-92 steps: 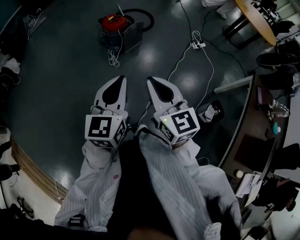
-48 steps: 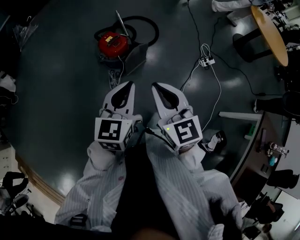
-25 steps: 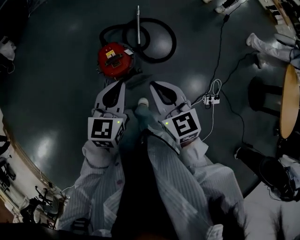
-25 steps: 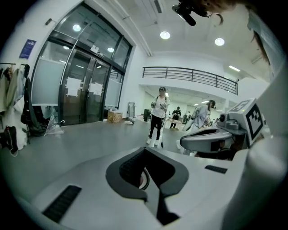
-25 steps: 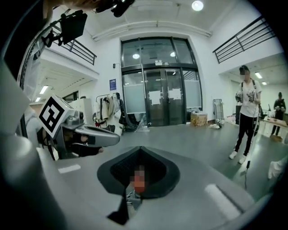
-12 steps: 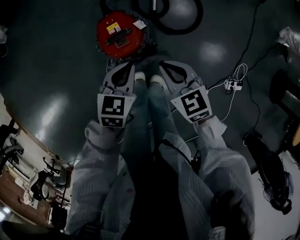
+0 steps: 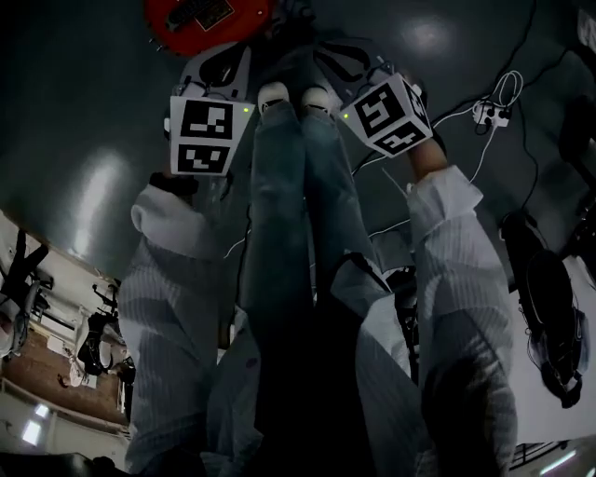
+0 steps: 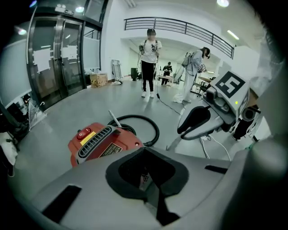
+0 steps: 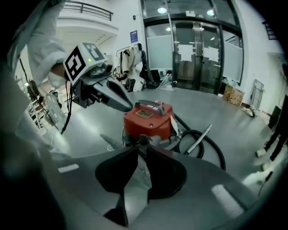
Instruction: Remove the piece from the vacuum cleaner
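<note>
The red vacuum cleaner (image 7: 207,13) sits on the floor at the top edge of the head view, just beyond my shoes. Its black hose (image 8: 145,130) coils behind it with a metal wand (image 9: 200,136) lying across the coil. A black grille handle (image 8: 94,141) runs over its top. My left gripper (image 8: 145,155) hovers near the vacuum's right side, jaws shut and empty. In the same view the right gripper's grey fingers (image 8: 195,122) show further right. My right gripper (image 9: 141,146) points at the vacuum's (image 9: 148,118) front; its jaws are opening by a narrow slit, nothing between them.
My jeans and white shoes (image 7: 274,94) stand between the two grippers. A power strip with white cable (image 7: 491,113) lies on the floor to the right. Two people (image 8: 150,63) stand far back in the hall. Glass doors (image 9: 193,51) are behind the vacuum.
I have walked up to the vacuum: it slid from mid-picture to the top edge of the head view. Both grippers went forward and now sit right by it.
</note>
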`<state>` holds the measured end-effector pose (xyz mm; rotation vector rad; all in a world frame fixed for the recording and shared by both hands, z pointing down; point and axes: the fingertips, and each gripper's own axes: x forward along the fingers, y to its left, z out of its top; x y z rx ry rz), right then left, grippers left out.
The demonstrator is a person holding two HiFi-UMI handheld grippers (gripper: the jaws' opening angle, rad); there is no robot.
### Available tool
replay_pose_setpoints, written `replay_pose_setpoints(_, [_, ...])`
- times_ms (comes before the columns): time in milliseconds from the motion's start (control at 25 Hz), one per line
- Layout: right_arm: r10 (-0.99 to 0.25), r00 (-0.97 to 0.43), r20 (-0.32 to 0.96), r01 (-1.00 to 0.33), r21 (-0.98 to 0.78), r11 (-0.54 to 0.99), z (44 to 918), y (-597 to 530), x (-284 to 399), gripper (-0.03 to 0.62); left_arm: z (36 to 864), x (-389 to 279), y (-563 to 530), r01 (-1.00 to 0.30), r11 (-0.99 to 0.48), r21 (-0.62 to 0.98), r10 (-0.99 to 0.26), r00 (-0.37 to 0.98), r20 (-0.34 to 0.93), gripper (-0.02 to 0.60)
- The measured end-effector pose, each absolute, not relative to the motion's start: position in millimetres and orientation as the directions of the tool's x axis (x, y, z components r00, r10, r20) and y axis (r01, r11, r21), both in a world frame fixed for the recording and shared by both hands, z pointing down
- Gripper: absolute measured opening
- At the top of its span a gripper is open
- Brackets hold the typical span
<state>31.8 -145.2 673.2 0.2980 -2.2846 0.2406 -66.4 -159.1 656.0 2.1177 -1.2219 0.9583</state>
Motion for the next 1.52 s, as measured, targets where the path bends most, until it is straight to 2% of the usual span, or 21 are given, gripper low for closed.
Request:
replay_pose_setpoints(160, [-0.006,-0.587,0.809,-0.114,-0.075,0.991,719.3,-127.0,39.7,0.139,694.9,-56.4,-154.2,-0.877,-0.475,0.076,-0.485,0.333,0.809,0.006])
replay_pose_setpoints(240, [0.041,-0.558,0.829,-0.018,-0.062,0.998,732.8,-123.4,40.7,0.175,709.2,-51.8,-150.3,-0.873,-0.483,0.074,-0.462,0.326,0.825,0.018])
replay_pose_setpoints(360, [0.101,-0.497,0.862,0.157,-0.025,0.987,750.4,-121.9,38.1,0.178,723.0,-48.0,-148.2,-0.865,-0.498,0.069,-0.448,0.324,0.833,0.106])
replay_pose_setpoints(480, [0.147,-0.420,0.895,0.320,-0.006,0.948,764.5,-117.8,30.2,0.176,729.7,-53.4,-149.8,-0.857,-0.513,0.055,-0.441,0.317,0.840,0.123])
replay_pose_setpoints(560, [0.168,-0.381,0.909,0.381,-0.011,0.925,772.2,-113.8,25.3,0.176,728.6,-56.8,-152.0,-0.853,-0.519,0.049,-0.441,0.316,0.840,0.123])
replay_pose_setpoints(720, [0.187,-0.353,0.917,0.406,-0.030,0.913,780.1,-111.8,20.5,0.153,727.1,-58.5,-155.4,-0.860,-0.509,0.038,-0.456,0.307,0.836,0.123])
replay_pose_setpoints(800, [0.214,-0.344,0.914,0.409,-0.060,0.911,782.2,-106.7,21.6,0.063,728.6,-61.0,-156.7,-0.865,-0.501,0.040,-0.459,0.305,0.835,0.121])
replay_pose_setpoints(880, [0.218,-0.350,0.911,0.390,-0.070,0.918,782.8,-102.7,21.9,0.037,728.7,-63.8,-156.5,-0.872,-0.486,0.049,-0.462,0.304,0.833,0.121])
replay_pose_setpoints(1200, [0.260,-0.341,0.903,0.368,-0.126,0.921,778.1,-84.3,30.8,0.035,727.1,-63.4,-160.5,-0.889,-0.454,0.062,-0.455,0.291,0.841,0.121])
replay_pose_setpoints(1360, [0.357,-0.273,0.893,0.432,-0.218,0.875,791.6,-50.2,58.3,0.023,735.9,-57.1,-162.7,-0.882,-0.468,0.043,-0.451,0.281,0.847,0.121])
replay_pose_setpoints(1440, [0.369,-0.285,0.885,0.380,-0.249,0.891,794.2,-34.7,71.1,0.025,736.6,-57.3,-164.4,-0.889,-0.455,0.052,-0.456,0.283,0.844,0.121])
replay_pose_setpoints(1520, [0.353,-0.343,0.870,0.245,-0.279,0.928,783.4,-32.4,74.0,0.023,730.3,-60.1,-164.6,-0.899,-0.434,0.058,-0.467,0.280,0.839,0.121])
